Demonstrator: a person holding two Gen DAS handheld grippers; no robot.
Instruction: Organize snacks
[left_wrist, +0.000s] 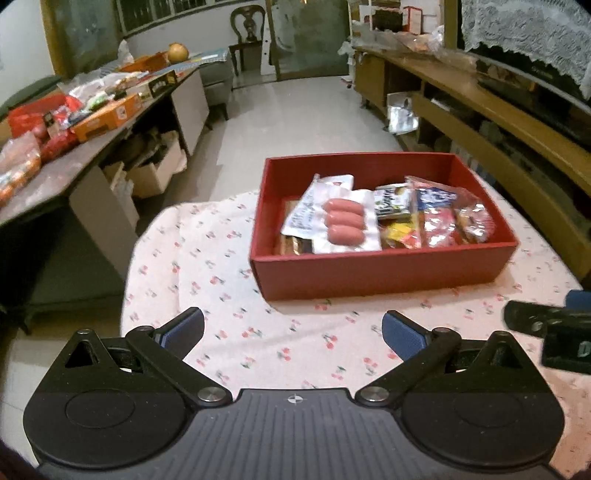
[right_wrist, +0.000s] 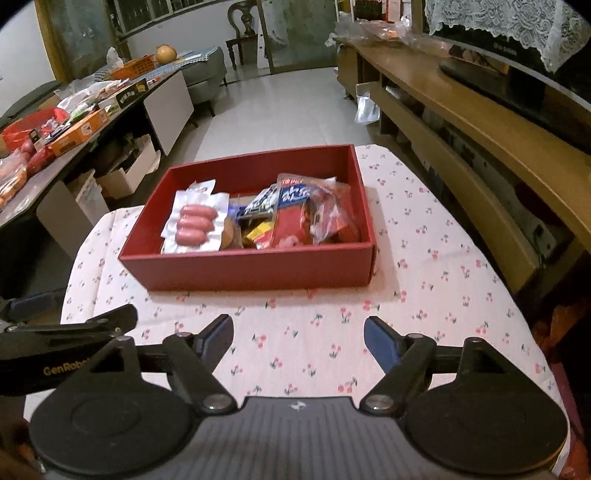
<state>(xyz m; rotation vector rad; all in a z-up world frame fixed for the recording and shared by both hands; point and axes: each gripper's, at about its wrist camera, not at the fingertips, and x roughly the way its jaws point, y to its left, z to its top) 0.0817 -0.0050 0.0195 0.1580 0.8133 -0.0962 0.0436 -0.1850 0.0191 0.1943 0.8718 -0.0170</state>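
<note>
Cherry-print cloth covers the table (right_wrist: 424, 258); a red box (right_wrist: 258, 266) of snacks (right_wrist: 195, 225) sits on it. Both hand-held grippers, left (left_wrist: 291, 334) and right (right_wrist: 298, 338), gape wide, empty.

Warm, dim indoor light falls from above; my bench (left_wrist: 229, 332) is the brightest patch. The red box (right_wrist: 251, 267) casts a soft shadow at its foot. Both views are softly blurred and grainy, bending strongly at the edges, with dark corners.
</note>
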